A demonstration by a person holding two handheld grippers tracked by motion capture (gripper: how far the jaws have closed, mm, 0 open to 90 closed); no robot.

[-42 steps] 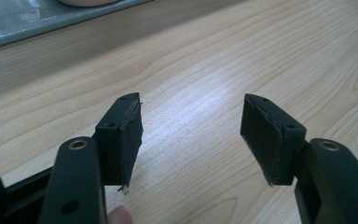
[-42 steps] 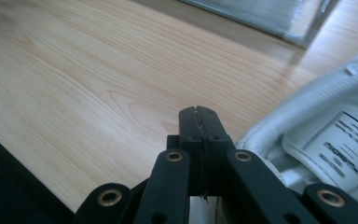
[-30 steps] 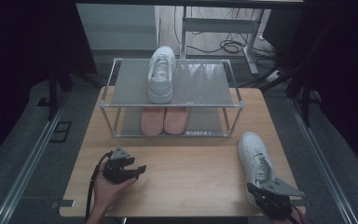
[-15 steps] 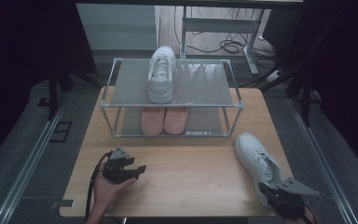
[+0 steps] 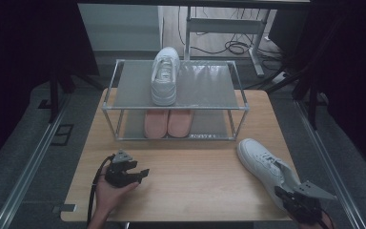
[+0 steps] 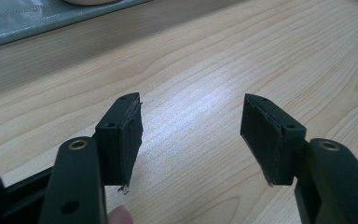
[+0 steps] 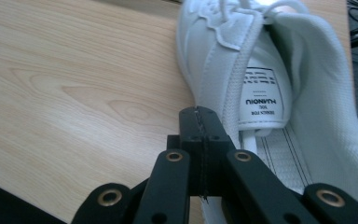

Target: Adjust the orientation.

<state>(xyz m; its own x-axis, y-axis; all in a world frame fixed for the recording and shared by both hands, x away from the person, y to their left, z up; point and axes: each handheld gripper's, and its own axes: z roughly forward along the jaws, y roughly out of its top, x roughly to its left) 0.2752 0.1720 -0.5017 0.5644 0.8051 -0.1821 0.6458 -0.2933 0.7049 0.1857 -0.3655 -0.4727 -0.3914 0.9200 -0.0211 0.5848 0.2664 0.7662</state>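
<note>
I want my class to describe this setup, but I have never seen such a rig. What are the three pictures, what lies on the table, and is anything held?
No robot works here: a person holds a hand-held gripper in each hand. The high view looks down from above; the other two come from cameras riding on each gripper.

On the wooden table stands a metal shoe rack, with one white sneaker on top and pink shoes below. A second white sneaker lies at the table's right.

The left hand-held gripper is open and holds nothing. The right hand-held gripper is shut against that sneaker's collar; the pictures don't settle whether it pinches fabric.
</note>
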